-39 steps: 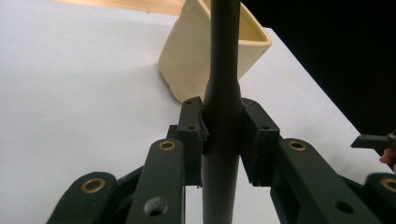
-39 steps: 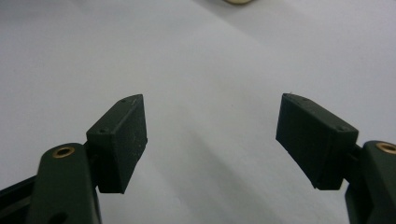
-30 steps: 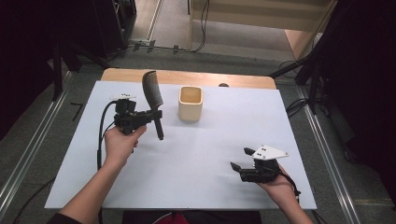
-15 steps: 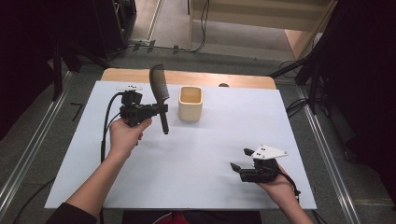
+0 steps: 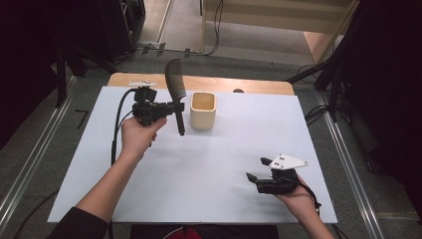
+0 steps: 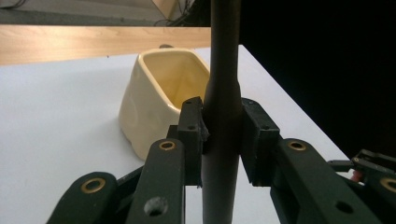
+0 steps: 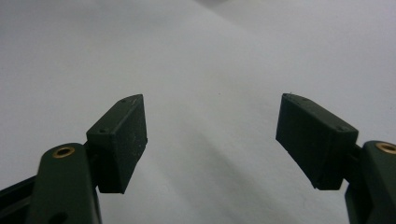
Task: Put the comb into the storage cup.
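Black comb (image 5: 174, 89), clenched in the left tool (image 5: 171, 108), has risen nearer the cup (image 5: 203, 110).

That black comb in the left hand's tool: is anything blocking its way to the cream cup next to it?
Nothing visible blocks it. The black comb, clamped upright between the left gripper's fingers, hangs just left of the cream cup, whose open top looks empty. The right gripper rests far off, open.

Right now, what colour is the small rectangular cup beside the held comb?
Pale cream-yellow ceramic cup, clearest in the left gripper view.
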A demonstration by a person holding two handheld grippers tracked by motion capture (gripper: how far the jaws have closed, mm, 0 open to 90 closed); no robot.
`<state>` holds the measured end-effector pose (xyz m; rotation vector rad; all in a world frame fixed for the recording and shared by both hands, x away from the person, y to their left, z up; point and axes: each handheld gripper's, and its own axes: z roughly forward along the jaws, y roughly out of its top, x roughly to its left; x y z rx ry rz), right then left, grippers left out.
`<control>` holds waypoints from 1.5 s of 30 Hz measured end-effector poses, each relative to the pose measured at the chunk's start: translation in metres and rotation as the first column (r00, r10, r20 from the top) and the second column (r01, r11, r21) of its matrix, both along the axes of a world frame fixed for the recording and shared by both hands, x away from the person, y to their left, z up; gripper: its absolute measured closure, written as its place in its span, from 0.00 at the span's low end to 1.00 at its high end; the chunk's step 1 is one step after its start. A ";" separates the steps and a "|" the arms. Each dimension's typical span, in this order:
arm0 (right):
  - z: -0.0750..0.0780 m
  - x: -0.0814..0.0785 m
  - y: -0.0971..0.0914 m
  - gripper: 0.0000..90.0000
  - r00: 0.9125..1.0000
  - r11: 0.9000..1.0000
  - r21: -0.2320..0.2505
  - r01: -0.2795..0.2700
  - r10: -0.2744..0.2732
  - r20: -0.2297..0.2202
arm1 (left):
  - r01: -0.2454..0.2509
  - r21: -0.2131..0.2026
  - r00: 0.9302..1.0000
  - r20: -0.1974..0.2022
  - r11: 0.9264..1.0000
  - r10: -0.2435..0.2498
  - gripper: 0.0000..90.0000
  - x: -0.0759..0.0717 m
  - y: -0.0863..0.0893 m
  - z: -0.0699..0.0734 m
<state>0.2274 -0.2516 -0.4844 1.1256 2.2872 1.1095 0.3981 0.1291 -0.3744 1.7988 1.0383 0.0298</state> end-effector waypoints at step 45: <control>0.001 0.001 0.002 0.26 1.000 1.000 -0.004 -0.012 0.012 -0.012 | -0.010 -0.001 0.998 0.057 1.000 0.010 0.81 0.035 -0.038 0.033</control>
